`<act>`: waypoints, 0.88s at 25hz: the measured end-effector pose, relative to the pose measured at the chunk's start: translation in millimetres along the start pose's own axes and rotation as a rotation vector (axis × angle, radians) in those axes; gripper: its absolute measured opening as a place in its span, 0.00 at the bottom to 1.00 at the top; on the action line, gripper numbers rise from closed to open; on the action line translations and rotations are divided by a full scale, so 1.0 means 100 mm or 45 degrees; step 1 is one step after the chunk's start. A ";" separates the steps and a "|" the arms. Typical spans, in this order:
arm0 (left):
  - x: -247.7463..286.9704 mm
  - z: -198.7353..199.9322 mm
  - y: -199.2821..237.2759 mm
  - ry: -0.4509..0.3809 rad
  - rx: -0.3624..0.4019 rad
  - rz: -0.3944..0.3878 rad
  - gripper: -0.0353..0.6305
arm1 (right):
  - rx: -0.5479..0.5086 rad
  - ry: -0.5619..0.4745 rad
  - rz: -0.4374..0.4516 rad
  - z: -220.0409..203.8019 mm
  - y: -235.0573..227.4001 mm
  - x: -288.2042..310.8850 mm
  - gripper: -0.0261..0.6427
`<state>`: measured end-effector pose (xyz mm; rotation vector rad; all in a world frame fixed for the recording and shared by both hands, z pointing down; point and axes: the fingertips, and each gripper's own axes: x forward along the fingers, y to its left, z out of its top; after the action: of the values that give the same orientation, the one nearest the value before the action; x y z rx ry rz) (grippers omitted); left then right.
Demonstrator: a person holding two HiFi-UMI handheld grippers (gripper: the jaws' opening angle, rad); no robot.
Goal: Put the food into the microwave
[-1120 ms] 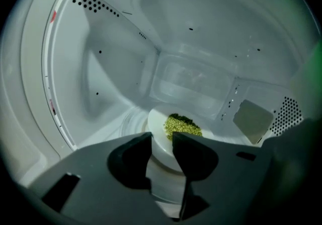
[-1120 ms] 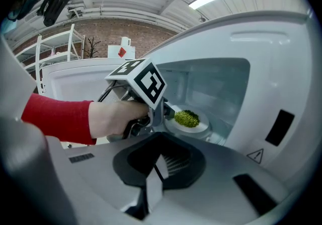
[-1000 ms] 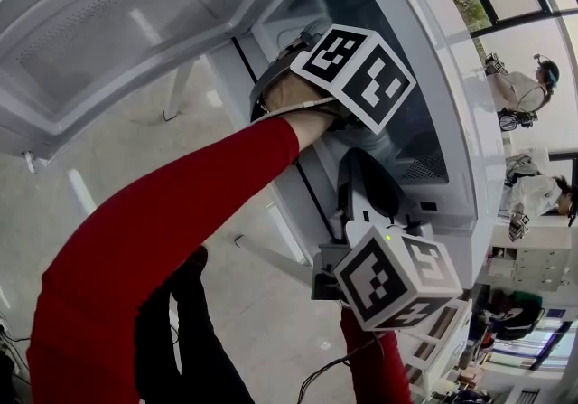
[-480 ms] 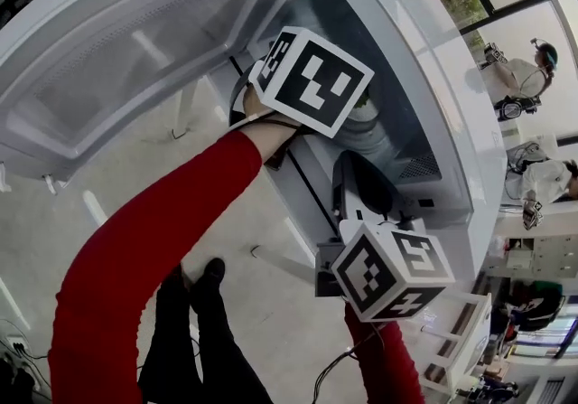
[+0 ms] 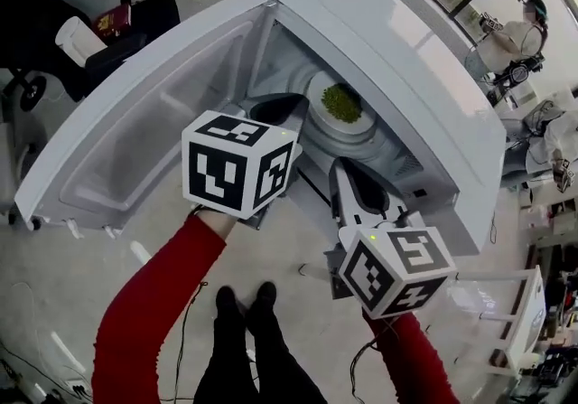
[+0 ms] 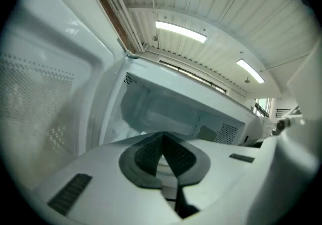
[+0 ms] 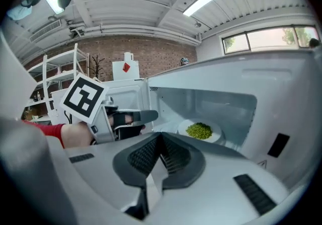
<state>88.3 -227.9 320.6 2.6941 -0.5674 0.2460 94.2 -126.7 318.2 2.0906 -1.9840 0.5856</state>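
The left claw (image 5: 278,110) is hovering at the mouth of the microwave (image 5: 433,95). Its jaws have just been closing and are now pressed together with nothing between them. Just beyond its tips, inside the cavity, the plate (image 5: 358,127) is sitting with the green food (image 5: 341,102) heaped on it, apart from both claws. The open door (image 5: 135,122) is hanging wide to the left of this claw, its perforated window facing up.

The right claw (image 5: 350,172) is waiting lower down, to the right of the left one, pointing into the same opening. Its pads are also meeting, pinching nothing. From its own view the food (image 7: 199,130) is lying ahead and slightly right, while the left claw (image 7: 143,115) with its marker cube (image 7: 83,97) is crossing the left side of the opening.

Behind the door, an office chair (image 5: 135,0) is standing on the floor. Far right of the microwave, another person (image 5: 519,32) is working. Below both claws, the wearer's red sleeve (image 5: 153,303) and dark shoes (image 5: 244,298) are showing.
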 end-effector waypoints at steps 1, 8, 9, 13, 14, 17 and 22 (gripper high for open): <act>-0.09 -0.02 -0.05 0.004 0.014 -0.006 0.07 | 0.005 0.002 0.016 0.01 0.05 -0.05 0.06; -0.71 -0.04 -0.37 -0.036 0.110 -0.013 0.07 | 0.098 -0.044 0.131 0.05 0.30 -0.50 0.06; -0.80 -0.03 -0.44 -0.048 0.123 -0.012 0.07 | 0.113 -0.054 0.164 0.05 0.33 -0.58 0.06; -1.10 -0.03 -0.68 -0.065 0.241 0.012 0.07 | 0.155 -0.083 0.245 -0.01 0.44 -0.89 0.06; -1.16 -0.04 -0.75 -0.068 0.270 0.011 0.07 | 0.163 -0.092 0.246 -0.04 0.44 -0.96 0.06; -1.31 -0.10 -0.98 -0.082 0.289 -0.014 0.07 | 0.193 -0.119 0.227 -0.08 0.37 -1.17 0.06; -1.49 -0.23 -1.22 -0.069 0.221 -0.037 0.07 | 0.209 -0.167 0.218 -0.09 0.32 -1.45 0.06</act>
<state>3.0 -62.9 265.9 2.8819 -0.5457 0.2241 58.1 5.7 262.0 2.1141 -2.2762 0.6792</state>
